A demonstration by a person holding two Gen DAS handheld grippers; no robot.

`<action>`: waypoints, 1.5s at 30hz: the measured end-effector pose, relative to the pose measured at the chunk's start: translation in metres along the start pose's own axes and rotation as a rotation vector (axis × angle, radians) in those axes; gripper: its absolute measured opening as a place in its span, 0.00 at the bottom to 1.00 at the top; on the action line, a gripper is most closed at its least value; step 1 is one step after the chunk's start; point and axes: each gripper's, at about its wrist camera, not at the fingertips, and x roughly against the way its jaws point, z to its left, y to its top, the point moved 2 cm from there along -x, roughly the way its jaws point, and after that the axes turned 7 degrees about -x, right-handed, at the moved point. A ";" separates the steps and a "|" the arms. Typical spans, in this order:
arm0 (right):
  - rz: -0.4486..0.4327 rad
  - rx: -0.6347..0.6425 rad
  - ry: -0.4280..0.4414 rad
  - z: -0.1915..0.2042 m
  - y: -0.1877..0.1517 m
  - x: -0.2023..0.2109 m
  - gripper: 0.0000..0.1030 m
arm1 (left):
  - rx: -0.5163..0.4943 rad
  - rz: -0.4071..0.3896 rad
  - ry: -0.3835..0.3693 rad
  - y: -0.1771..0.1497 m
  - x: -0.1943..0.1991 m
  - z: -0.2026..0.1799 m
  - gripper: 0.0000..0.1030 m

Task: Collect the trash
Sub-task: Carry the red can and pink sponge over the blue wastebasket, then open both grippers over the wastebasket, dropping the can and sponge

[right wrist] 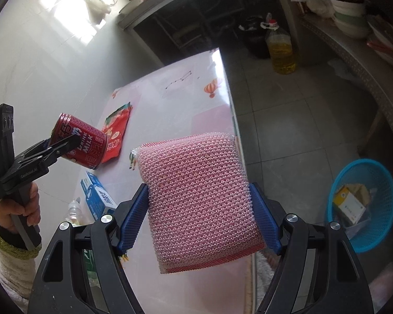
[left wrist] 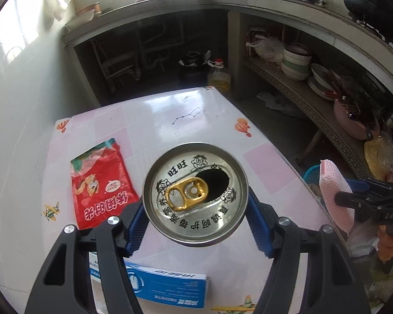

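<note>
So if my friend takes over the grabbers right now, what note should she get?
Left gripper: shut on the red milk can, lifted off the table.
Right gripper: shut on the pink scrubbing pad, also in the air.
Blue basket sits on the floor to the right, with some boxes already inside.
Left to do: drop both in the basket, then fetch the red snack bag and the blue box from the table.

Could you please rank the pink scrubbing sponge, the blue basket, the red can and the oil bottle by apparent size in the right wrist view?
1. pink scrubbing sponge, inflated by sitting right at the camera
2. blue basket
3. red can and oil bottle: too alike to rank.
</note>
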 end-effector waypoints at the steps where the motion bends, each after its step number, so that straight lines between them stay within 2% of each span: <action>1: -0.014 -0.017 -0.008 -0.009 0.000 0.007 0.70 | -0.017 -0.009 -0.011 0.005 0.002 -0.009 0.63; 8: -0.104 -0.174 -0.112 -0.086 -0.012 0.051 0.70 | -0.134 -0.051 -0.129 0.042 0.008 -0.088 0.63; 15: -0.146 -0.394 -0.277 -0.182 -0.054 0.078 0.70 | -0.239 -0.046 -0.257 0.065 -0.012 -0.182 0.63; 19: -0.124 -0.539 -0.340 -0.240 -0.085 0.082 0.70 | -0.284 -0.002 -0.327 0.069 -0.037 -0.232 0.63; 21: -0.102 -0.595 -0.345 -0.262 -0.096 0.080 0.70 | -0.297 0.034 -0.362 0.069 -0.053 -0.256 0.63; 24: -0.086 -0.635 -0.359 -0.279 -0.097 0.070 0.70 | -0.311 0.088 -0.403 0.067 -0.080 -0.290 0.64; 28: -0.102 -0.631 -0.379 -0.289 -0.077 0.052 0.72 | -0.291 0.165 -0.431 0.070 -0.115 -0.325 0.64; 30: -0.110 -0.615 -0.386 -0.295 -0.062 0.038 0.76 | -0.270 0.196 -0.461 0.074 -0.130 -0.338 0.64; 32: -0.122 -0.603 -0.386 -0.304 -0.053 0.024 0.79 | -0.237 0.233 -0.491 0.077 -0.144 -0.348 0.70; 33: -0.120 -0.601 -0.401 -0.308 -0.052 0.017 0.79 | -0.215 0.227 -0.491 0.079 -0.147 -0.349 0.76; 35: -0.094 -0.626 -0.428 -0.321 -0.051 0.003 0.79 | -0.185 0.220 -0.500 0.079 -0.149 -0.350 0.77; 38: -0.101 -0.643 -0.406 -0.322 -0.059 0.002 0.79 | -0.178 0.216 -0.524 0.075 -0.141 -0.343 0.77; 45: -0.098 -0.594 -0.405 -0.317 -0.070 0.003 0.79 | -0.191 0.161 -0.467 0.072 -0.111 -0.317 0.77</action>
